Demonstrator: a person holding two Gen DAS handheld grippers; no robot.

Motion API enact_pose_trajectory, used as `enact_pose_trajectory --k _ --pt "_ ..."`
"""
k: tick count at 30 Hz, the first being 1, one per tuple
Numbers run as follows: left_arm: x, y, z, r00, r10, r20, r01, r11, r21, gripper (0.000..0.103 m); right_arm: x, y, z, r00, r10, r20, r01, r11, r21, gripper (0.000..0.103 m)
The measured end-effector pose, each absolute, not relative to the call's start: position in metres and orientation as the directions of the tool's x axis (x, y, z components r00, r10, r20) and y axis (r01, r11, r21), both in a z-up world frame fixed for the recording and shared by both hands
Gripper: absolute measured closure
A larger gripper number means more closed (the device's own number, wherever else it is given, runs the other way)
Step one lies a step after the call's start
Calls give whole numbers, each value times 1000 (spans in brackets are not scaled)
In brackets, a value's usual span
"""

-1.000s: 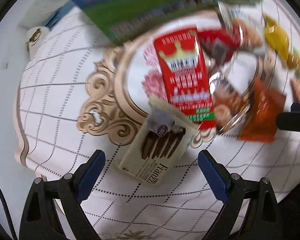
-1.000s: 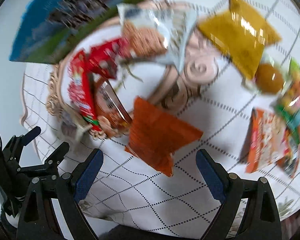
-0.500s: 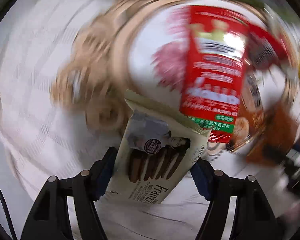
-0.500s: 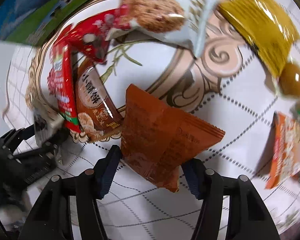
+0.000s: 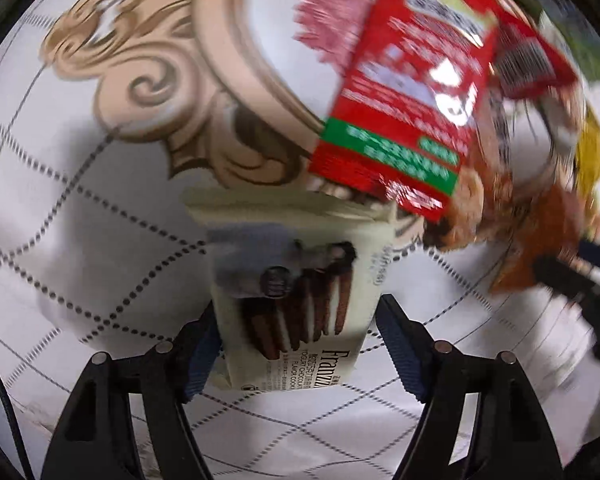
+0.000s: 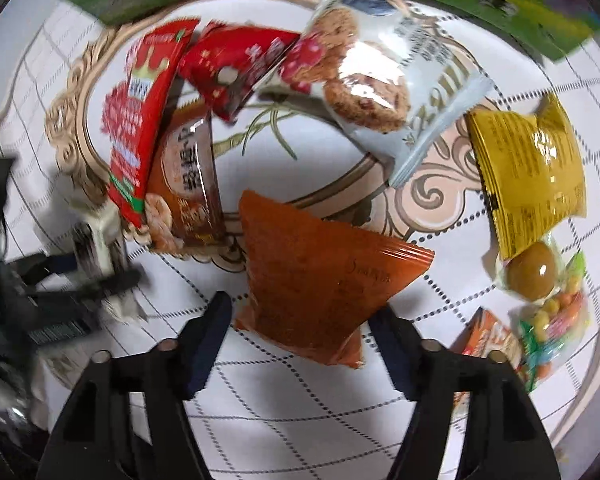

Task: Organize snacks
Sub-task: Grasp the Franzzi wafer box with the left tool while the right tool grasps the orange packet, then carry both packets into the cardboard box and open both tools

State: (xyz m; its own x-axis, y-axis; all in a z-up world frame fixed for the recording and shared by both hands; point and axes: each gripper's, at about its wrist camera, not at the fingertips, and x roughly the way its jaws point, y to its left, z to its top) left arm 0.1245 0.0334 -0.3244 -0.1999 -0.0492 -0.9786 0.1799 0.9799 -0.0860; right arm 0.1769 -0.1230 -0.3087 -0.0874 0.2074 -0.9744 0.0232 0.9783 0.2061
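Pointing almost straight down over a white quilted tabletop [image 5: 80, 240] with dotted diamond lines, the left tongs [image 5: 300, 344] straddle a cream cardboard box of chocolate-coated biscuit sticks [image 5: 296, 292]. Its jaws have just been opening slightly; the left pad looks pressed to the box, though blur makes contact on the right side hard to confirm. The box lies at the scrolled beige edge of an oval ornate tray [image 6: 66, 120], under a tilted red-and-green foil snack packet [image 5: 412, 108]. The right tongs [image 6: 304, 344] bracket an orange triangular crinkled snack pouch [image 6: 320, 272], jaws likewise just widening, the pouch between them. A yellow foil packet [image 6: 528, 176] lies beside the tray.
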Motion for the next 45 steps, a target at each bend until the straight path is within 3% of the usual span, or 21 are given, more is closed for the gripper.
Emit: enact_pose_trajectory --k 3,5,6,8,10,14,17,20,27,37,42,45 --pt "124 25 -321 -163 -45 -986 156 985 -71 30 174 -132 -310 -65 237 -969 112 967 229 29" --pt "123 29 -315 -118 -46 -992 85 995 -56 44 171 -144 -312 -44 256 -966 157 956 247 29" --pt "124 37 -311 -107 -57 -993 46 997 -63 45 170 -147 -311 -27 262 -965 178 951 253 30" --pt "128 51 -307 -86 -86 -993 -48 995 -82 45 169 -155 -308 4 242 -970 183 954 239 48" --pt "129 53 -309 -83 -101 -991 -74 993 -95 44 168 -161 -310 -13 221 -975 138 966 218 53" --pt "138 44 -320 -113 -70 -991 -6 998 -70 41 173 -151 -317 -56 201 -978 67 978 197 51" --pt "140 34 -318 -106 -23 -994 62 998 -29 41 170 -158 -321 -45 210 -977 110 973 204 39" --pt "140 29 -312 -62 7 -998 70 998 3 45 168 -161 -333 -59 213 -975 151 968 202 38" --pt "128 10 -281 26 22 -999 53 998 23 47 152 -174 -332 -11 238 -971 170 958 233 54" --pt "144 -33 -164 156 -173 -973 87 983 -161 47 160 -208 -229 87 396 -914 117 907 404 55" --pt "207 -26 -104 220 -261 -940 147 961 -233 46 199 -219 -156 183 422 -888 80 894 441 55" --pt "253 -50 -79 254 -257 -932 190 959 -212 46 241 -233 -124 233 393 -890 60 907 417 55"
